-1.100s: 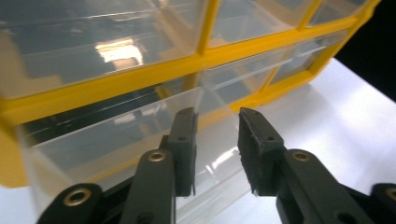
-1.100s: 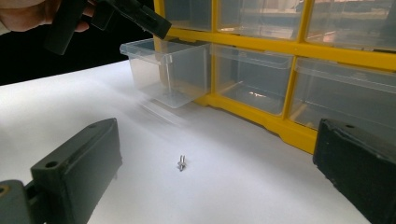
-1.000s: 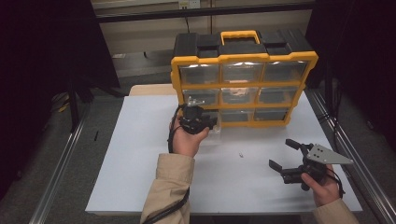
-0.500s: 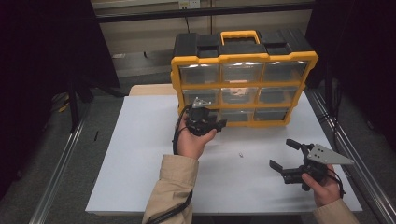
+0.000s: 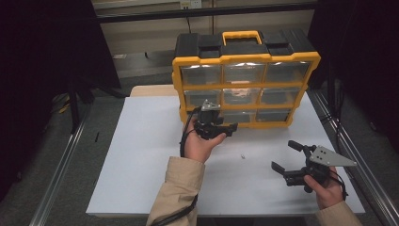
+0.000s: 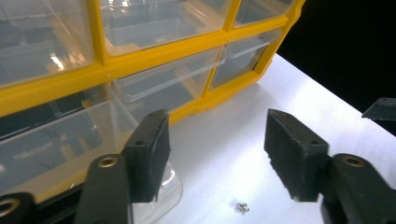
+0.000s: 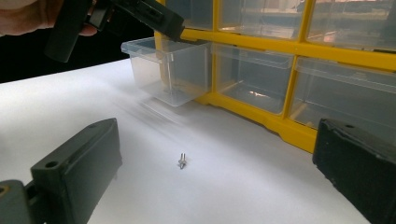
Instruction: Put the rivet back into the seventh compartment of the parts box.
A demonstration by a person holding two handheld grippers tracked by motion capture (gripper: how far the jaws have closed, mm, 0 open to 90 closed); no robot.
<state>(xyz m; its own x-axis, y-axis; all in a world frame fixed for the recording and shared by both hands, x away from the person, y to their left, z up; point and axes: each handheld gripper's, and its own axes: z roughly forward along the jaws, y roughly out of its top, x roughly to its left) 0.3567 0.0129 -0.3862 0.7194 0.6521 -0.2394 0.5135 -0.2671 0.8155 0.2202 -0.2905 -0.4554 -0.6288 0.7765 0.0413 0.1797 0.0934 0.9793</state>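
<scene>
So, quick rundown of the scene:

Left tool (image 5: 225, 128): up against the bottom-left corner of the organiser, jaws have just been opening. From its own view they stand well apart over bare bench with nothing between them, so it's released.

Drawer (image 7: 170, 70): clear plastic, bottom row, left end, pulled partway out of the yellow organiser (image 5: 244, 59). The left tool's one jaw sits just above its front edge; can't tell if it's touching.

Right tool (image 5: 291, 160): hanging back on the right side of the bench, well apart from the organiser, jaws spread wide, gripping nothing.

Small metal part (image 7: 182, 161): tiny silvery thing lying loose on the white bench (image 5: 141, 155), out in the open in front of the organiser, between the two tools. In the right tool's view it sits between the jaws but farther off, untouched.

Organiser: standing upright at the back of the bench, black top with a yellow handle, three rows of see-through drawers, the rest look pushed in.
</scene>
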